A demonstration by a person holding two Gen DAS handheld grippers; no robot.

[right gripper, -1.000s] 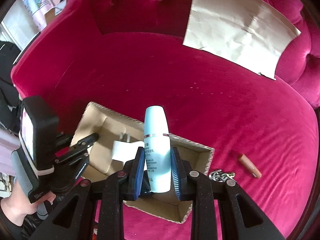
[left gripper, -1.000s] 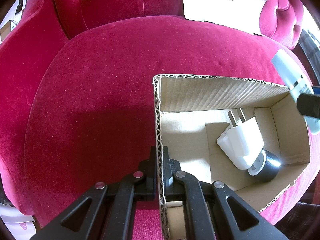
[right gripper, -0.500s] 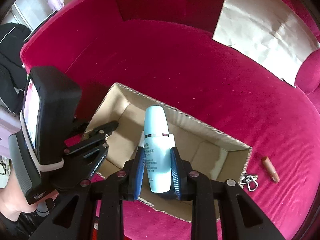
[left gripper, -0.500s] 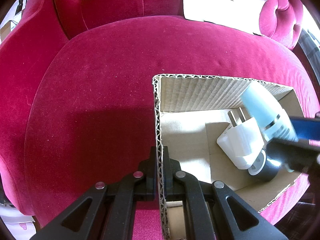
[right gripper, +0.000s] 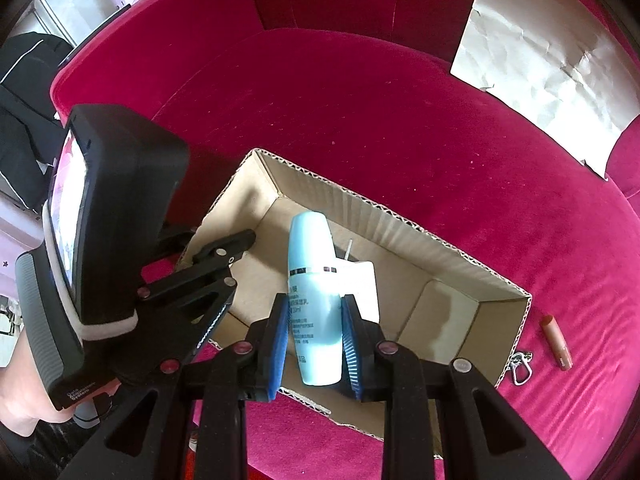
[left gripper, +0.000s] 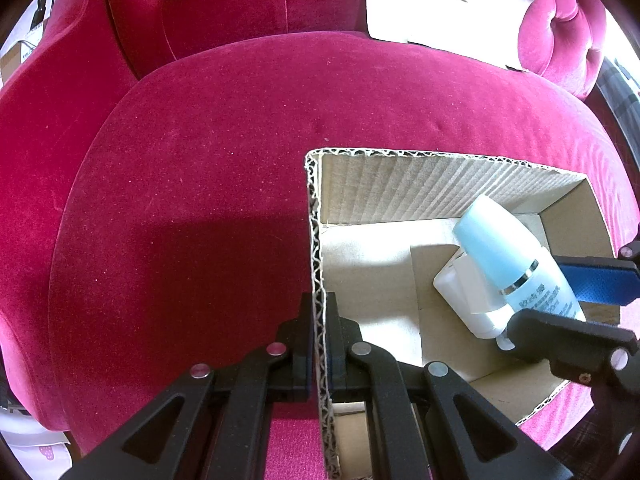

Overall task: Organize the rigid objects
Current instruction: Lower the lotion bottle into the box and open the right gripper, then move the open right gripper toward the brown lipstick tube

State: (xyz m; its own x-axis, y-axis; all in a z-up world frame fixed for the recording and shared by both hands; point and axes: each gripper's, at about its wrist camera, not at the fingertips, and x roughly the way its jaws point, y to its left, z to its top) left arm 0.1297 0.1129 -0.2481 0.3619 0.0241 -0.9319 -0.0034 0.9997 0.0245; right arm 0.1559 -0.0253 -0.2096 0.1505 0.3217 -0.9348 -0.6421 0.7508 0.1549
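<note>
Red velvet covers the whole seat of the sofa (right gripper: 400,128), and a sheet of pale crumpled paper (right gripper: 540,52) leans on its tufted back at the upper right. On the seat cushion stands an open cardboard box (right gripper: 400,226). The left gripper (left gripper: 319,344) points steeply down and its jaws are pressed together on the left wall of the box, one finger outside and one inside, so the corrugated edge runs up between them. In the right wrist view the same gripper comes in from the left, with its large black housing, and a part of the person's hand (right gripper: 20,396) shows under it at the lower left edge. The right gripper (right gripper: 316,332) also points steeply down, over the inside of the box, and its blue-padded jaws are clamped on the lower body of a light blue bottle (right gripper: 314,280). The bottle is tilted, its rounded cap end low in the box and toward the far wall, just above a white plug adapter (left gripper: 464,292) that lies on the box floor; I cannot tell if the two touch. Outside the box, on the cushion to the right, lie a small metal keyring clip (right gripper: 520,368) and, near it, a reddish lipstick tube (right gripper: 555,342).
</note>
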